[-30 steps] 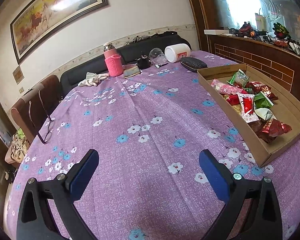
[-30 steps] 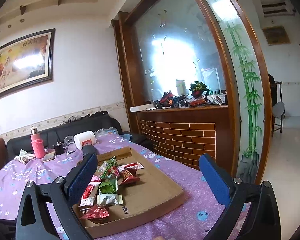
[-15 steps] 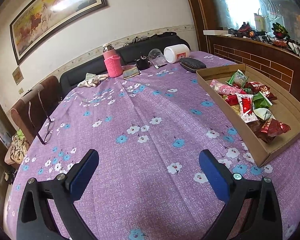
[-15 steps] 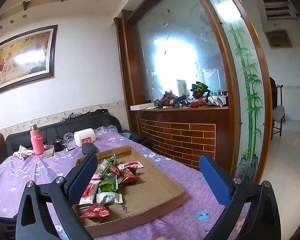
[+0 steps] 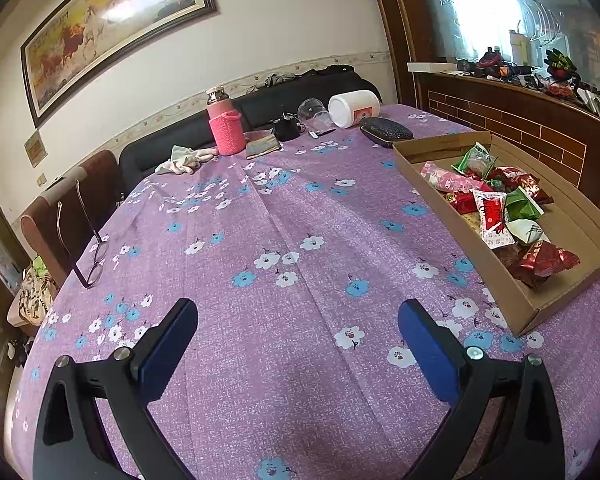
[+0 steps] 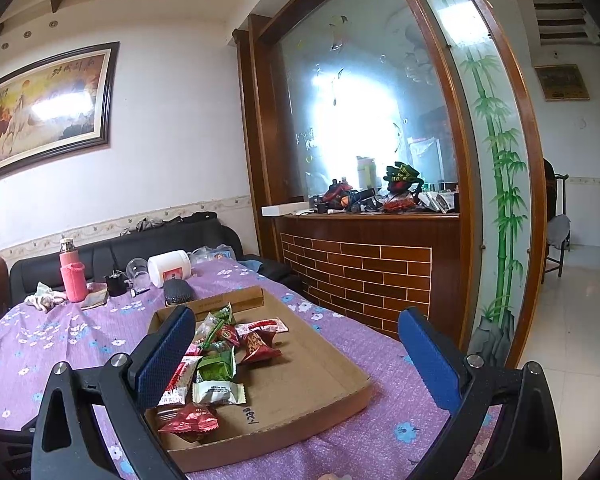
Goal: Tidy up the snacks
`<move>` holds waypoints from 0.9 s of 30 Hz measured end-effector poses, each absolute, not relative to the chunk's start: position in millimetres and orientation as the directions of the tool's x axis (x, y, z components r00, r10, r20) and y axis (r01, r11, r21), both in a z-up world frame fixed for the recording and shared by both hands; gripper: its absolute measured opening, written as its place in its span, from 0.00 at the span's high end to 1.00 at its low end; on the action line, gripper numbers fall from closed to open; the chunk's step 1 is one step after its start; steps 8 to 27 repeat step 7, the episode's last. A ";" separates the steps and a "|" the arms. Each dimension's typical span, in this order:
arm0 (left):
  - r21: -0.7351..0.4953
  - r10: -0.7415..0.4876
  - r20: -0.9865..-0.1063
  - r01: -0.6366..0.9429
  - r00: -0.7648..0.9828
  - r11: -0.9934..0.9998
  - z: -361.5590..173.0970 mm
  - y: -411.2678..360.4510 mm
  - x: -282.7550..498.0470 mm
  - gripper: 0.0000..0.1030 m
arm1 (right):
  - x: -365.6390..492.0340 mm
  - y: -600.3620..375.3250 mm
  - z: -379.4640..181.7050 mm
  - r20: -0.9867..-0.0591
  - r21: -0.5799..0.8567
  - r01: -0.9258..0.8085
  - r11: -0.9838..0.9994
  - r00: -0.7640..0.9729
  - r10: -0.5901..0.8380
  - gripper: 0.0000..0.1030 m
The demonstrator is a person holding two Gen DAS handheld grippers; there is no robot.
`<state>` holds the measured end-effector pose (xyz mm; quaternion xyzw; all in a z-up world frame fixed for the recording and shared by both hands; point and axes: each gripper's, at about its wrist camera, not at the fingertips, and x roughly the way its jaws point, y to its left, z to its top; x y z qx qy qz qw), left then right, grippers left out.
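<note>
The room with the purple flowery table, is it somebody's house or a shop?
Most likely somebody's home, a living or dining room: a black sofa behind the table, a framed horse painting on the wall, and a cardboard tray of snacks.

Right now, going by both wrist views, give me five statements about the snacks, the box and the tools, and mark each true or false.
1. The snack packets lie inside the cardboard box. True.
2. The left tool is shut on a red packet. False: its jaws stand wide apart over the bare tablecloth, holding nothing.
3. The right tool is open and empty. True.
4. The pink bottle lies on its side in the box. False: it stands upright at the far end of the table.
5. A pair of glasses lies near the table's edge. True.
</note>
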<state>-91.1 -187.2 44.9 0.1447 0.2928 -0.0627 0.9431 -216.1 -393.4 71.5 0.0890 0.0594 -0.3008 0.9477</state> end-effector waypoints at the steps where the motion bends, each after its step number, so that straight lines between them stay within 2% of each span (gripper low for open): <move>1: 0.239 -0.030 -0.566 0.198 0.824 0.951 45.5 -187.0 -91.6 0.03 | -216.1 -393.5 71.5 -0.166 0.132 0.581 0.803 0.812 -0.559 0.01; 4: 0.245 -0.010 -0.539 0.168 0.842 0.955 47.7 -184.0 -95.3 0.03 | -216.0 -393.7 71.5 -0.165 0.133 0.581 0.803 0.812 -0.560 0.01; 27: 0.252 0.002 -0.547 0.162 0.837 0.954 46.7 -185.2 -93.2 0.03 | -215.8 -393.6 71.5 -0.168 0.133 0.581 0.803 0.812 -0.559 0.01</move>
